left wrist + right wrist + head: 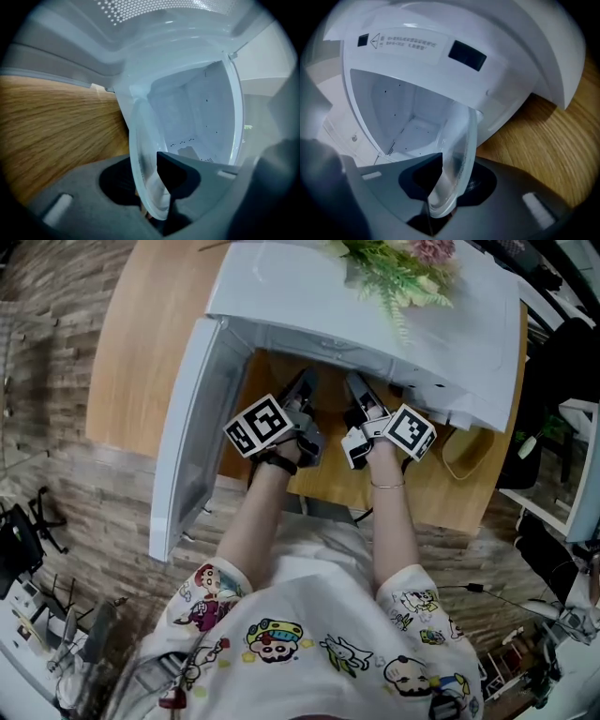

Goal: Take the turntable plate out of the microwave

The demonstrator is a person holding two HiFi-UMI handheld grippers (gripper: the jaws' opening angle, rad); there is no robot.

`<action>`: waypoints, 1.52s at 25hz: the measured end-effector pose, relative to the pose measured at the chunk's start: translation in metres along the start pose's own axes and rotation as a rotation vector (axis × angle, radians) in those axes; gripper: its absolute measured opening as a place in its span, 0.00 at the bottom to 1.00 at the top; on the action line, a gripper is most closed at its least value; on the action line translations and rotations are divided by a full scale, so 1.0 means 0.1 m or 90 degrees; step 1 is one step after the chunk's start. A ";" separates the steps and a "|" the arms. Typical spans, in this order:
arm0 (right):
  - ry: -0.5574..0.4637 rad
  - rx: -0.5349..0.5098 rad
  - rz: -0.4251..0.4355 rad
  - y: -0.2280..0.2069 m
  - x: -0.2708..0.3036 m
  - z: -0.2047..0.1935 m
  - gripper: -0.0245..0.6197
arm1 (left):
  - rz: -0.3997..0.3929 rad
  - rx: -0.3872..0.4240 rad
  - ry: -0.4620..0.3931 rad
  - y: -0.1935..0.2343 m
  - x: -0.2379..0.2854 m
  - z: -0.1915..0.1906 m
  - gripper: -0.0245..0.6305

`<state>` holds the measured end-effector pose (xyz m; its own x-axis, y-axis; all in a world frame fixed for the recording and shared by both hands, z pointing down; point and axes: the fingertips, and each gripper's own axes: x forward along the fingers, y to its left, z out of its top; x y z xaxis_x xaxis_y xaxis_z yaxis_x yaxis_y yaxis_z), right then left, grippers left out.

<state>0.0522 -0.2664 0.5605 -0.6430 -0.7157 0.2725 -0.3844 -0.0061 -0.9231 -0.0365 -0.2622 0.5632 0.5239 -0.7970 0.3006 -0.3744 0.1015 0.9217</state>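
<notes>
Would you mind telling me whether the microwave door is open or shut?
Open: the door swings out leftward, exposing the white cavity.

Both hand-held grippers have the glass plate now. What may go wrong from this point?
The left hand-held gripper and the right hand-held gripper each pinch only the rim of the smooth glass turntable plate; it may slip and break on the wooden table.
The plate is close to the microwave's front frame and open door, so it might knock them.
</notes>
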 end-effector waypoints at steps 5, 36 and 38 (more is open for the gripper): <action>-0.005 0.053 0.021 -0.02 0.04 0.01 0.17 | -0.003 -0.010 -0.007 0.01 0.05 0.07 0.19; -0.044 0.102 0.095 0.21 -0.29 -0.26 0.13 | -0.032 0.008 0.000 -0.14 -0.34 -0.07 0.12; -0.037 0.104 0.105 0.26 -0.33 -0.27 0.13 | -0.037 0.007 -0.006 -0.17 -0.39 -0.10 0.12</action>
<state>0.0454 -0.2237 0.5349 -0.6478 -0.7549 0.1025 -0.1614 0.0045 -0.9869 -0.0434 -0.2267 0.5381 0.5380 -0.8070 0.2437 -0.3512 0.0483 0.9351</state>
